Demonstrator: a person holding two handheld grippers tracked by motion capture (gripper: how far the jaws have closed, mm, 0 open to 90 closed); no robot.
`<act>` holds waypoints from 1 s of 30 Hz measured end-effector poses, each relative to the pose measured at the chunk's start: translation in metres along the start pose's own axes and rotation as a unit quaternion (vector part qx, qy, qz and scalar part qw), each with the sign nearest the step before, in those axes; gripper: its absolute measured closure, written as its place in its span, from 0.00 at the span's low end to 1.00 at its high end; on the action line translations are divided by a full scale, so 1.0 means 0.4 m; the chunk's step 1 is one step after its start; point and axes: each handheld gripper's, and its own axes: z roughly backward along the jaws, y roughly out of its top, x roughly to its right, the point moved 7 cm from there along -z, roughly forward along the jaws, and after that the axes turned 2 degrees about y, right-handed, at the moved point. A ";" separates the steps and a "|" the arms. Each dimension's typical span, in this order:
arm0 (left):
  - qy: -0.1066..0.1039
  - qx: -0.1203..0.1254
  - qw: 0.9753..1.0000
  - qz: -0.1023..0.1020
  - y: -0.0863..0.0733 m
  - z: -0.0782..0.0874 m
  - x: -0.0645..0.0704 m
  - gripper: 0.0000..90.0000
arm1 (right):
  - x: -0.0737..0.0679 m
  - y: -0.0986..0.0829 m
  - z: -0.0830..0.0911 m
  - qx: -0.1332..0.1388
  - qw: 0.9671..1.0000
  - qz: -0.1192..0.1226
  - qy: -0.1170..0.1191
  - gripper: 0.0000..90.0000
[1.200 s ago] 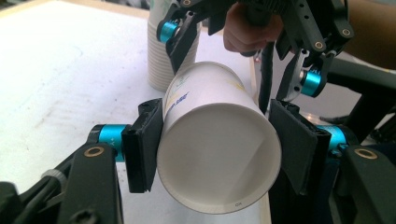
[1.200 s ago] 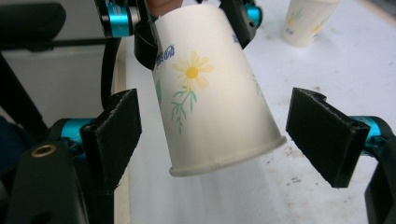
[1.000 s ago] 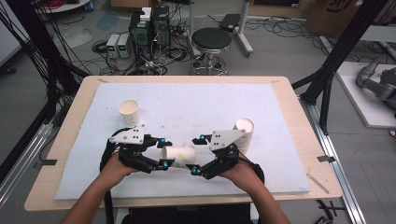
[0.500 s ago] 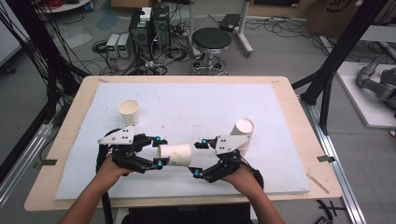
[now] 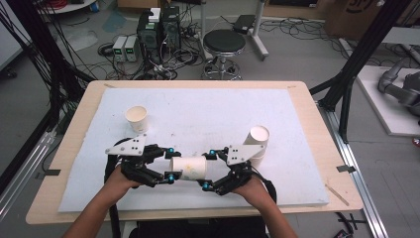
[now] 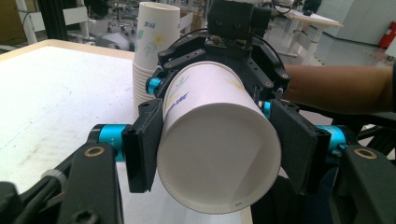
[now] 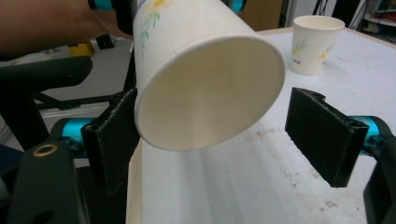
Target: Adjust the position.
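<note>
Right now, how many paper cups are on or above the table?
3 apart from a stack: a single cup upright at left rear; the held cup on its side between both grippers; the cup stack at right, nested count unclear.

The held cup (image 6: 219, 140) looks like thin matt paper, off-white, with a smooth wall, a faint printed leaf pattern and a rolled rim; the stack of cups (image 5: 257, 141) and the lone cup (image 5: 136, 119) show the same dull paper finish. The left gripper (image 5: 168, 166) and right gripper (image 5: 208, 171) are of black matt plastic, with glossy anodised blue metal sleeves at the joints and brass-coloured rivets; their fingers (image 7: 327, 135) carry pads of rough, ribbed black rubber or foam. A flat grey plate (image 5: 126, 146) tops each, satin like metal. The table (image 5: 307, 99) has a pale wooden edge, and its white mat (image 5: 208, 114) looks matt, slightly grainy and scuffed.
</note>
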 end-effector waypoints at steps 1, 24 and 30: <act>-0.001 0.001 1.000 -0.001 0.000 0.000 0.000 0.42 | 0.000 0.001 -0.001 0.004 1.000 0.001 0.001 0.22; 0.035 -0.008 0.999 0.020 -0.012 0.005 -0.007 0.17 | -0.004 0.019 0.010 -0.015 1.000 -0.008 0.017 0.38; 0.036 -0.046 0.998 0.000 -0.013 0.003 0.001 0.17 | -0.003 0.028 0.007 -0.073 0.997 0.008 0.004 0.38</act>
